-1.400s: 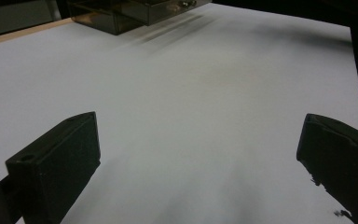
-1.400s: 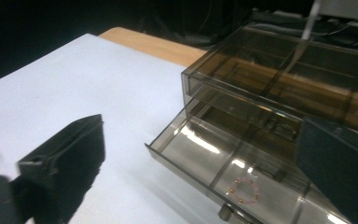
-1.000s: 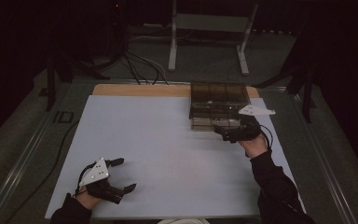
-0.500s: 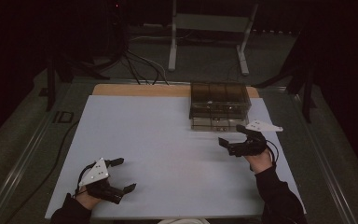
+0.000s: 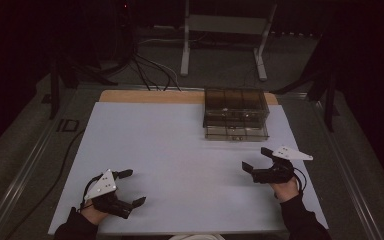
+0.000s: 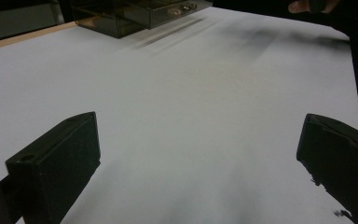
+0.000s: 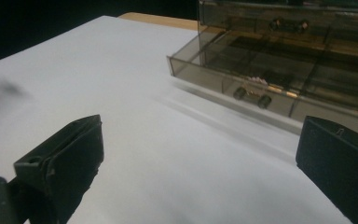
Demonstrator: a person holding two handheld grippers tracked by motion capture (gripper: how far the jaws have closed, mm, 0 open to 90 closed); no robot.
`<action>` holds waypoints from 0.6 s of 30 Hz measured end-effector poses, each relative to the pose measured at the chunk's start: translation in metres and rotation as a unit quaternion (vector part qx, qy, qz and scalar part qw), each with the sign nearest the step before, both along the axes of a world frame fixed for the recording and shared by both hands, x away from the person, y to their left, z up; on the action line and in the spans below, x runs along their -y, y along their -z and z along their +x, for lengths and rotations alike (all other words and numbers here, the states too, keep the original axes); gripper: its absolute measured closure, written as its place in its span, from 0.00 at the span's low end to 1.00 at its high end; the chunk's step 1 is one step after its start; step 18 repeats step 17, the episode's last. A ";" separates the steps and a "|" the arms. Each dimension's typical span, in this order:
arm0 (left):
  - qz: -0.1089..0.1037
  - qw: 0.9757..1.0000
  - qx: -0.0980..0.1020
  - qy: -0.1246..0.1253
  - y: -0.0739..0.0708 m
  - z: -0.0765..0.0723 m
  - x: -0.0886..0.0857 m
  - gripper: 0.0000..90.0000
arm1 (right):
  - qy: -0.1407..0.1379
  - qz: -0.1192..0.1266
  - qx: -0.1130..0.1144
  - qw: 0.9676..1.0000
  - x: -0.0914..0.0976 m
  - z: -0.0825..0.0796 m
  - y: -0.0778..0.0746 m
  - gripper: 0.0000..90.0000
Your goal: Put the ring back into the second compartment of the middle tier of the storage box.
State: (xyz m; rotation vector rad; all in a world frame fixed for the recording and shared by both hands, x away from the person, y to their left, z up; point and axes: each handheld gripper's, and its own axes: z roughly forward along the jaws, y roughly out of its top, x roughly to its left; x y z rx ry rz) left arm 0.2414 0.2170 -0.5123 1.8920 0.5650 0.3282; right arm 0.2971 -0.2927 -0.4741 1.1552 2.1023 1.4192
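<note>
Now R tongs low over sheet nr drawer box, wide open, empty; L tongs same.

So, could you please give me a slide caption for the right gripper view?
Open right gripper faces smoky drawer box, its bottom drawer pulled out.

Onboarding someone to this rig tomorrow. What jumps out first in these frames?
The smoky clear drawer box at the far right of the white table sheet, its bottom drawer pulled out. Then the two hand-held grippers near the front edge: left gripper at the near left, right gripper nearer the box, both open and holding nothing.
</note>
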 end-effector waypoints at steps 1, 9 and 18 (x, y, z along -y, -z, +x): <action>0.000 1.000 0.000 0.000 0.000 0.000 0.000 0.01 | 0.000 0.003 0.001 1.000 0.001 -0.002 0.002 0.01; 0.000 1.000 0.001 -0.002 0.000 0.000 0.000 0.01 | -0.011 -0.002 0.015 1.000 0.012 -0.024 0.013 0.01; -0.002 1.000 0.001 -0.001 -0.001 0.000 0.000 0.01 | -0.005 -0.016 0.005 1.000 0.020 -0.034 0.026 0.01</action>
